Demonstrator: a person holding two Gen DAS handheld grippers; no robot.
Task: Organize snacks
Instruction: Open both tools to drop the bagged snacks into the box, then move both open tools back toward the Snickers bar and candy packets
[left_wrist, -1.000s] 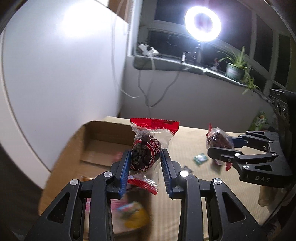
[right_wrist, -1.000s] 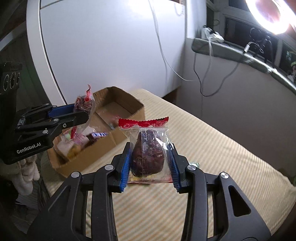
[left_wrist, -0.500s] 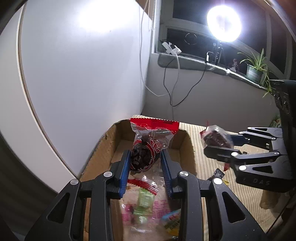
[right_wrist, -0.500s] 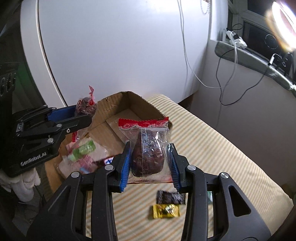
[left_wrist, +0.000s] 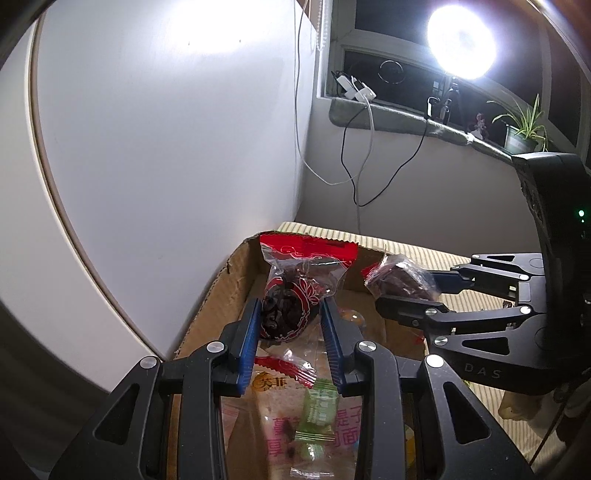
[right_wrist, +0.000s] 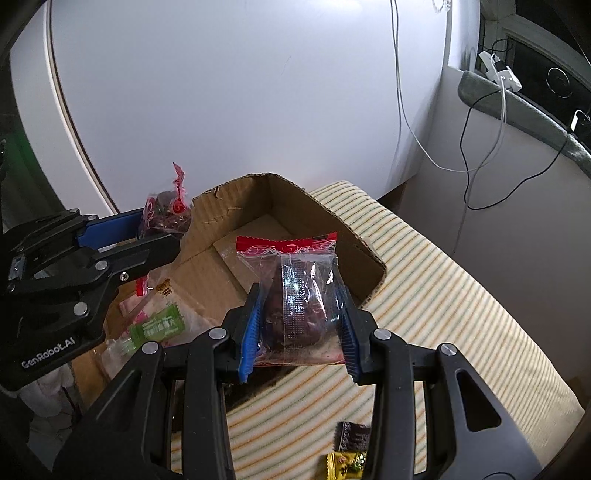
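Black plastic left gripper (left_wrist: 290, 341) up close, blue pads (left_wrist: 248, 341) clamped on a clear packet with a red top and a dark dried fruit inside (left_wrist: 295, 291), held upright right above the open brown cardboard box (left_wrist: 218, 295). Same gripper seen from the other camera (right_wrist: 157, 242), poking in over the box's left wall with its packet (right_wrist: 166, 210) sticking up.

Right gripper (right_wrist: 299, 328) doing the same deal: clenched on a second clear red-topped packet of dark fruit (right_wrist: 297, 291), hanging over the near right corner of the box (right_wrist: 240, 206). From the left camera, spotted coming in from the right (left_wrist: 399, 291) with its packet (left_wrist: 400, 278) just past the box's right edge.

Down inside the box: a small green wrapped candy (left_wrist: 319, 408) lying on a big clear bag with pink lettering (left_wrist: 280, 424), plus more wrappers too blurry to make out. Green candy also visible from the right side (right_wrist: 157, 326).

Near the bottom edge of the right view, a yellow candy wrapper (right_wrist: 343, 466) and a dark brown one (right_wrist: 352, 435), touching, out on the striped beige cloth surface (right_wrist: 443, 295) and outside the box.

Further back: white curved panel (left_wrist: 166, 147), white and black cables (left_wrist: 354, 158) dangling off the grey window ledge (left_wrist: 406, 118), bright ring light (left_wrist: 460, 46), and a potted green plant (left_wrist: 522, 125) at the far right of the ledge.
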